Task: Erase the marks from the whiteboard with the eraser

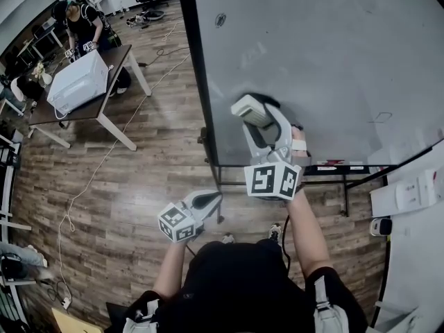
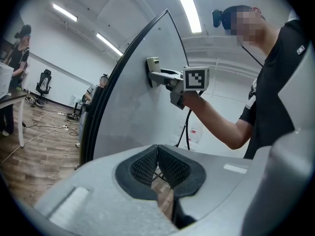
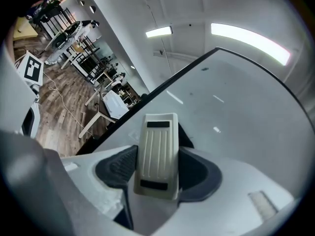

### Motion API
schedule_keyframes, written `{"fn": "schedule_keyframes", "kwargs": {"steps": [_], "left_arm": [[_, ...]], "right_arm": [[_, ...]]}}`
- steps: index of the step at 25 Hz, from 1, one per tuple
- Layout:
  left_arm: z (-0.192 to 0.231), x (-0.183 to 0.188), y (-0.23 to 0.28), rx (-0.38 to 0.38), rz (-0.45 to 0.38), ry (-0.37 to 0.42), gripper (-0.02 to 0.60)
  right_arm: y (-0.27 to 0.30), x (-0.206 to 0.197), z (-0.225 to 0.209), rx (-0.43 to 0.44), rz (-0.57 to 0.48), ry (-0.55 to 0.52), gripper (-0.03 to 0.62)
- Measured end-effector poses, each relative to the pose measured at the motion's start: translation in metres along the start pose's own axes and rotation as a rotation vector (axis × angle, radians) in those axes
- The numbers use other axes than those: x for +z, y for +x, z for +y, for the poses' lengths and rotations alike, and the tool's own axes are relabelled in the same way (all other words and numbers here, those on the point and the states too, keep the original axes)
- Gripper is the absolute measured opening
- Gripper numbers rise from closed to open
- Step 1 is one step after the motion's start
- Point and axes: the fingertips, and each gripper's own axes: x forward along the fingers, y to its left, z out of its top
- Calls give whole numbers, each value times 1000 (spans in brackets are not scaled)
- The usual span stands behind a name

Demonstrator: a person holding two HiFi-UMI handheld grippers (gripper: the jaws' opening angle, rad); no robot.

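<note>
left gripper (image 1: pixel 212 199), right gripper (image 1: pixel 254 115): grey, marker cubes (image 1: pixel 272 180) | shirt (image 1: pixel 239 283): black

Eraser (image 1: pixel 251 109) seemingly against whiteboard (image 1: pixel 333 54), table (image 1: pixel 87 108) leftward.

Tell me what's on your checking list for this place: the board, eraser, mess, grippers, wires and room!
Surface: whiteboard mostly clean, small dark mark near its upper left.
Job's things: eraser pressed against the whiteboard.
Clutter: small things on the board's tray.
Grippers: right hand-held gripper shut on the eraser; left hand-held gripper shut, empty.
Cables: white cable on the wooden floor.
Surroundings: table with a white box, a person beside it.
</note>
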Motion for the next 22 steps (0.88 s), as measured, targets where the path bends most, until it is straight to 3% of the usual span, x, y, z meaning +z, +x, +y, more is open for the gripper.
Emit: {"fn": "schedule_keyframes", "kwargs": {"steps": [6,12,16,22], "left_arm": [[4,3,-3,4,-11,3,12],[10,3,-6,18,-14,-4,12],[14,1,-7,23,-16,-9,12],[11,1,-5,10,-12,-9,12]], "right_arm": [[-8,33,-50,-74,-77,36,258],[-19,36,-88,-148,-142,76,258],[-16,28,-74,-152,-112,47,258],[-3,8,-19,-50,-51,57,258]]}}
